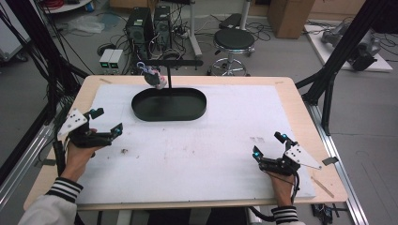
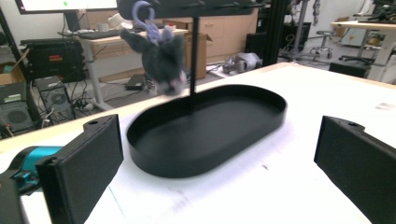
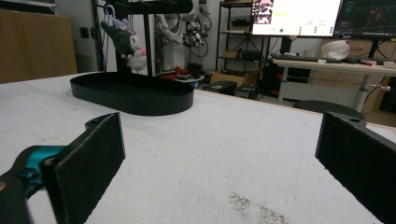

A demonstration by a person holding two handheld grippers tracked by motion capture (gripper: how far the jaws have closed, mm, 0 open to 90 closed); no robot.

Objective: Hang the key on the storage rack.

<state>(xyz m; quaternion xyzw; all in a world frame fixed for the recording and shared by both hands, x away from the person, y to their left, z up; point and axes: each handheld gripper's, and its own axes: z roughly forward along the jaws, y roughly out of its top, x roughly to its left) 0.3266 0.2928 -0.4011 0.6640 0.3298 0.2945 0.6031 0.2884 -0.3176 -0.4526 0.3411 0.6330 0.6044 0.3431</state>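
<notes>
A black oval tray (image 1: 141,111) rests at the back middle of the white mat, with a thin black post (image 1: 169,77) rising from its far side to a crossbar. A small grey plush keychain (image 1: 156,78) hangs from the bar's left end by a purple clip; I see the plush (image 2: 161,58) and the tray (image 2: 205,140) ahead in the left gripper view, and the plush (image 3: 126,44) and tray (image 3: 130,98) far off in the right gripper view. My left gripper (image 1: 107,121) stands open at the mat's left, empty. My right gripper (image 1: 268,144) rests open at the front right, empty.
The white mat (image 1: 197,150) covers most of the wooden table (image 1: 309,136). Black frame struts (image 1: 347,42) rise at both sides. Beyond the far edge stand a stool (image 1: 233,40) and computer towers (image 1: 150,26). A small dark speck (image 1: 124,151) lies near the left hand.
</notes>
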